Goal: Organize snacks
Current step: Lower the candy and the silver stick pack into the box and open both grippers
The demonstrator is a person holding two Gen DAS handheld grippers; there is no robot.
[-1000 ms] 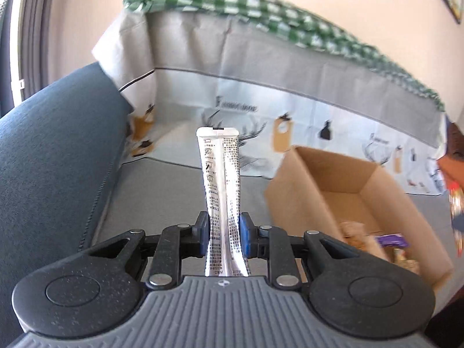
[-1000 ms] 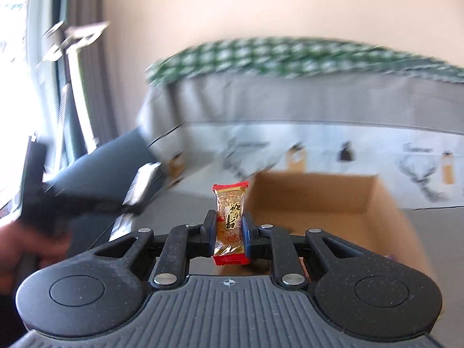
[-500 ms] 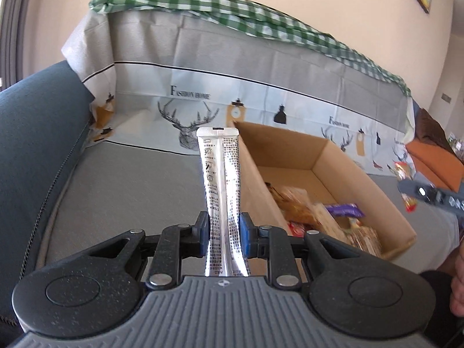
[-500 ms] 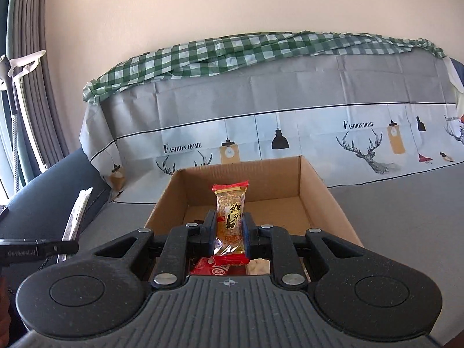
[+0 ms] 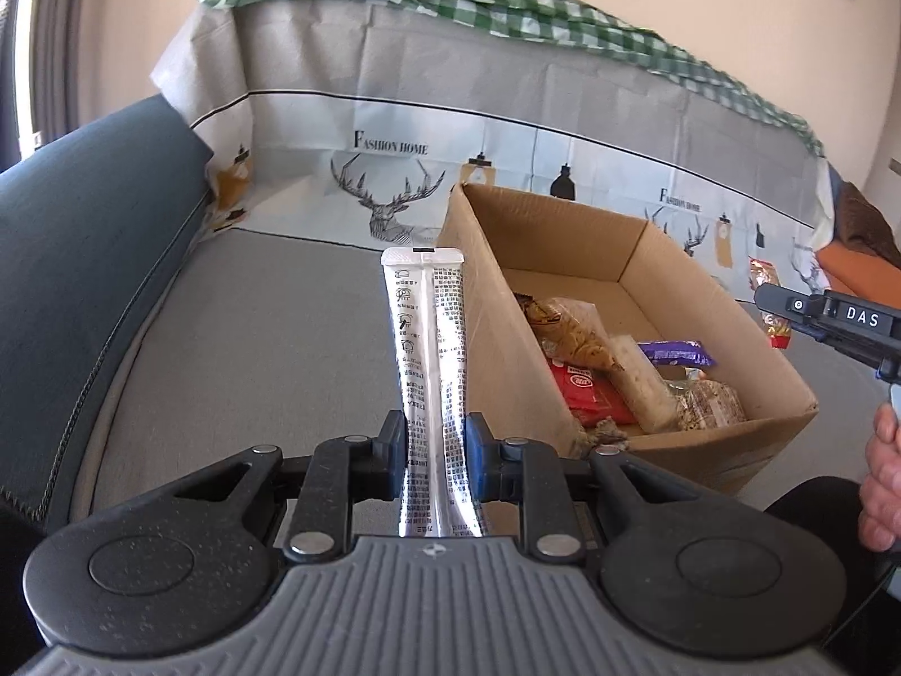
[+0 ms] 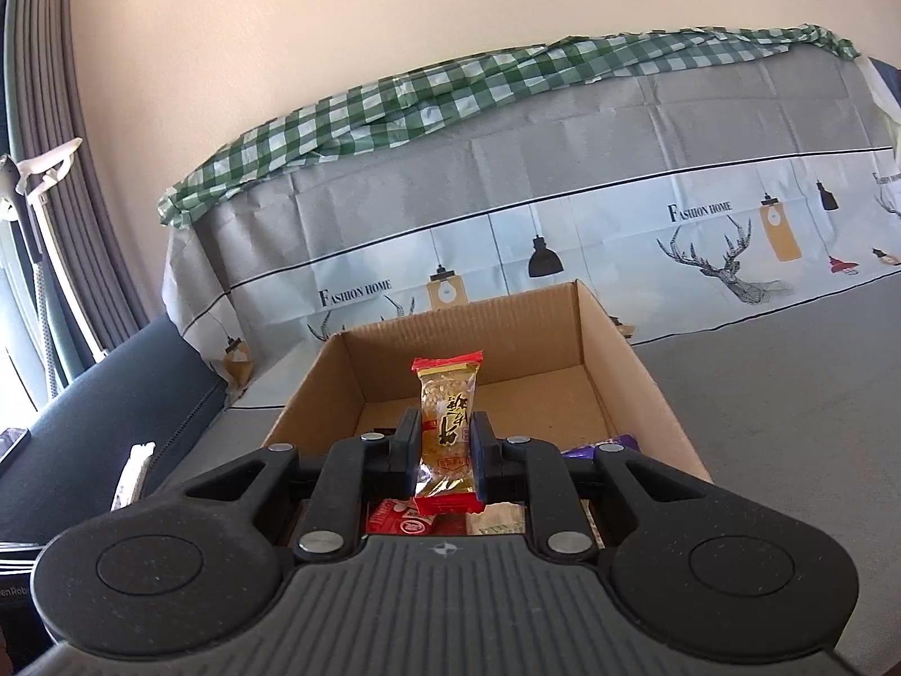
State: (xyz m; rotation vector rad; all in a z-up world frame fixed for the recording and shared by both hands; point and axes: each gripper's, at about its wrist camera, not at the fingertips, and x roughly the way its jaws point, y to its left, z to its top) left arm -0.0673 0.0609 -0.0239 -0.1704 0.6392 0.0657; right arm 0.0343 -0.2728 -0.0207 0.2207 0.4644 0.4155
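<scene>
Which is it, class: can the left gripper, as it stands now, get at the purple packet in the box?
Probably not: the left gripper is shut on the silver sachet, so it cannot grasp the purple packet.

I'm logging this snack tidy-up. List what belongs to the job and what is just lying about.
Job:
silver stick pack, in left gripper
gold-and-red snack, in right gripper
cardboard box
purple packet and red packet inside

Lying about:
green checked cloth
deer-print cover
</scene>
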